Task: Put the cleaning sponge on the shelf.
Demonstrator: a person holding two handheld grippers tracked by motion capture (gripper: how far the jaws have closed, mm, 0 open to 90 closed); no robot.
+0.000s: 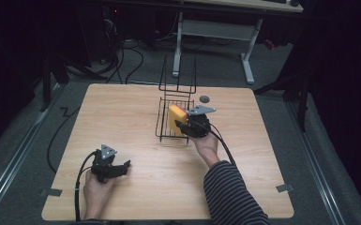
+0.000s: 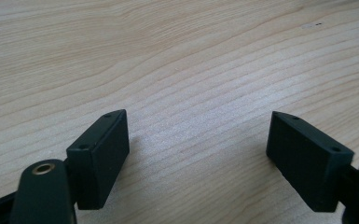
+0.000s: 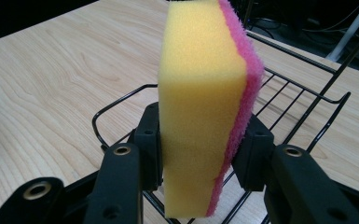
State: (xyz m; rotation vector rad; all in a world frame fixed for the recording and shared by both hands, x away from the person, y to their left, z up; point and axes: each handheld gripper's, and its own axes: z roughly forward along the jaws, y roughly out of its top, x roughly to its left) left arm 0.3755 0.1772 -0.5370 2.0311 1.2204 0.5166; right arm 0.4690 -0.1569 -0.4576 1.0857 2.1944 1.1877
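A yellow sponge (image 3: 200,102) with a pink scouring side stands on edge between the jaws of my right gripper (image 3: 200,154), which is shut on it. In the high view the sponge (image 1: 176,119) hangs over the black wire rack (image 1: 165,127) at the table's middle, with the right gripper (image 1: 184,125) just to its right. My left gripper (image 1: 124,167) rests near the front left of the wooden table (image 1: 122,117). Its jaws stand wide apart over bare wood in the left gripper view (image 2: 198,158), with nothing between them.
A small dark round object (image 1: 204,99) lies on the table just behind and right of the rack. The rack's tall wire back (image 1: 178,75) rises at its far end. A desk frame (image 1: 215,33) and cables stand on the floor beyond.
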